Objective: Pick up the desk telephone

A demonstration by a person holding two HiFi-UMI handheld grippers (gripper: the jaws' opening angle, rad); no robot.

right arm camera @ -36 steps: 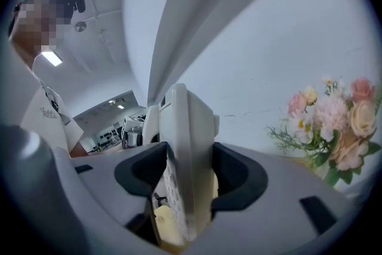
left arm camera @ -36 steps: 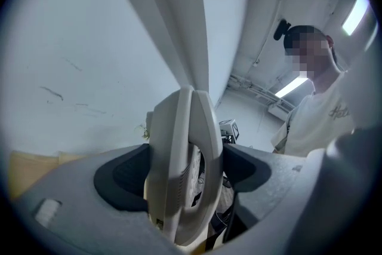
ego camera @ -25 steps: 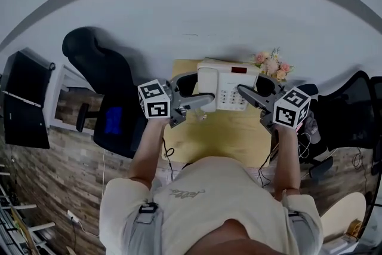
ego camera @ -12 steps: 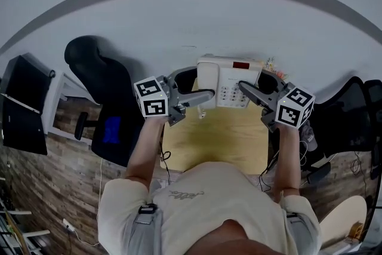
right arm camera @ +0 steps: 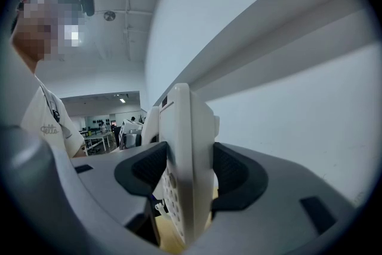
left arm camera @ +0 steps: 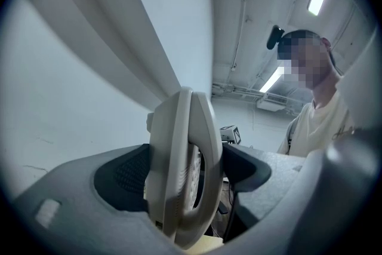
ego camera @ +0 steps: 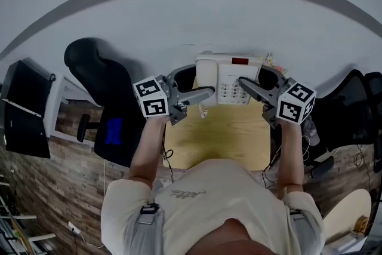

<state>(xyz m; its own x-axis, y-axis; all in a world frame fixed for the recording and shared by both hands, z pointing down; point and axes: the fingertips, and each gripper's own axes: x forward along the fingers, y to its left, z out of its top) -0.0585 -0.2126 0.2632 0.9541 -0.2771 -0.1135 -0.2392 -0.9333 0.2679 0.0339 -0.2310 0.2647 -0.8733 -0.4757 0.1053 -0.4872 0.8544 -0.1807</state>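
The cream desk telephone (ego camera: pixel 227 79), with keypad and a small red display, hangs in the air above the yellow desk (ego camera: pixel 216 141). My left gripper (ego camera: pixel 202 92) is shut on the phone's left side, where the handset lies. In the left gripper view the handset and body (left arm camera: pixel 179 140) stand edge-on between the dark pads of that gripper (left arm camera: pixel 184 179). My right gripper (ego camera: pixel 245 83) is shut on the phone's right side. The right gripper view shows the keypad edge (right arm camera: pixel 182 140) clamped between the pads of the right gripper (right arm camera: pixel 182 182).
A grey-white wall stands just behind the desk. A bunch of flowers (ego camera: pixel 270 59) peeks out behind the phone's right corner. Black office chairs stand at the left (ego camera: pixel 98 68) and at the right (ego camera: pixel 349 107). A dark monitor (ego camera: pixel 22 109) is far left.
Both grippers have raised the phone higher off the desk, still clamped. The flowers have dropped out of the right gripper view, and the phone now covers most of them in the head view.
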